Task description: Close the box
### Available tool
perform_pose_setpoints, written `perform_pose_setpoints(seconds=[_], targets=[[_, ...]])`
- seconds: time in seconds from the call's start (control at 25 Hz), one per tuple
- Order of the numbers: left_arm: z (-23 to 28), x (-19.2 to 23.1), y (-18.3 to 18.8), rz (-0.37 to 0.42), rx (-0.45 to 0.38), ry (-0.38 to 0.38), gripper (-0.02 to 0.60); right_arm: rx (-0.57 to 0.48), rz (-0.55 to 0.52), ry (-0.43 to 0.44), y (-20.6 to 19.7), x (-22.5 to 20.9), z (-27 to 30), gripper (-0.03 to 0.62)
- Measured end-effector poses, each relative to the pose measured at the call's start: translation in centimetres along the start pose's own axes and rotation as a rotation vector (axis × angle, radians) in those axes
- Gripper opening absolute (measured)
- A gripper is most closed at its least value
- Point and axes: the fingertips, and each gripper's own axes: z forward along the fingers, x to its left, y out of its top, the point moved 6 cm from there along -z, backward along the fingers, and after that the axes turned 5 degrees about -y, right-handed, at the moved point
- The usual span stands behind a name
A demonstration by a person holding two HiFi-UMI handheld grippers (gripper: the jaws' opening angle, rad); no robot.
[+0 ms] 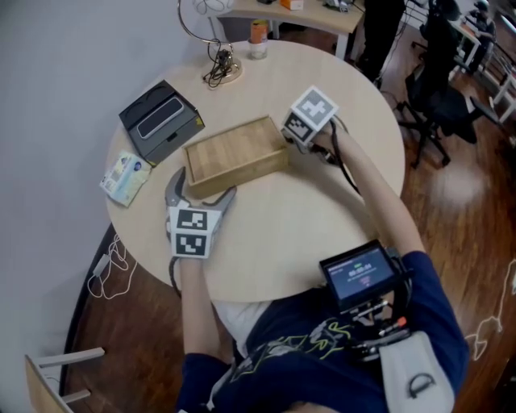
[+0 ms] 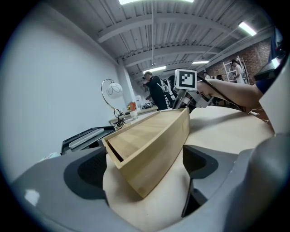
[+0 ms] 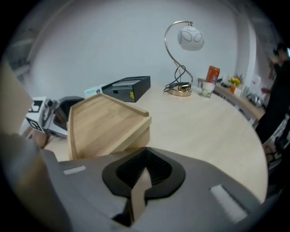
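Here the left gripper [image 2: 145, 188] gapes wide around a box [image 2: 152, 140] corner, not pressing it; the right gripper [image 3: 138, 188] is closed, empty.

Setting. A round, pale wood-topped table [image 1: 290, 234] stands against a plain light grey wall [image 1: 64, 73]. The floor [image 1: 459, 202] is dark brown wooden board with a glossy sheen; white cable [image 1: 109, 270] lies loose on it beside the table's left edge. A second light desk [image 1: 322, 18] stands behind, and black office chairs [image 1: 439, 89] stand to the right. An arched metal lamp [image 3: 190, 38] with a white globe shade stands at the table's far edge. Overhead, a white beamed ceiling [image 2: 181, 31] carries lit strip lights [image 2: 247, 28]; the far wall is brick [image 2: 260, 56].
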Motion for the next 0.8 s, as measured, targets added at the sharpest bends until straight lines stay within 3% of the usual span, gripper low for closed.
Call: perform_pose_setpoints(seconds=[0.08,0.2,0.28,0.36,0.44,0.48,0.52,0.56,0.6,0.72,0.8], targets=[[0.0,0.1,0.0,-0.012,-0.006,0.001,0.504,-0.003,-0.054,-0.082,0.5,0.2,0.1,-0.005],[-0.6,0.5,0.2,-0.021,-0.048,0.032,0.502,-0.092,0.008,-0.065,0.9,-0.8,-1.4,-0.005],[-1.8,0.3,0.2,-0.02,-0.072,0.069,0.502,-0.229,0.03,0.046,0.9,-0.4,-4.2,-0.005],[-3.5,-0.7,0.5,-0.021,-0.114,0.066,0.479,-0.464,0.049,0.297,0.3,1.7,-8.3,-0.005],[-5.4,-2.2,1.3,-0.02,-0.194,0.049,0.342,-0.753,0.07,0.555,-0.9,5.0,-12.1,-0.005],[-6.1,-3.0,1.7,-0.023,-0.242,0.031,0.205,-0.887,0.07,0.624,-1.6,6.6,-13.5,-0.005],[-6.4,-3.9,2.2,-0.037,-0.29,-0.007,0.027,-0.987,0.066,0.643,-2.2,8.1,-14.1,-0.005],[-6.4,-4.9,2.4,-0.064,-0.332,-0.078,0.005,-1.033,0.047,0.627,-3.0,9.5,-14.0,-0.003],[-6.1,-6.0,2.5,-0.105,-0.369,-0.179,0.003,-1.021,0.0,0.597,-4.0,10.9,-13.0,-0.005],[-4.6,-8.7,1.9,-0.253,-0.431,-0.499,0.004,-0.838,-0.218,0.517,-7.0,15.1,-8.3,-0.005],[-3.8,-9.6,1.6,-0.248,-0.386,-0.558,0.005,-0.732,-0.25,0.498,-7.6,16.6,-6.1,-0.005]])
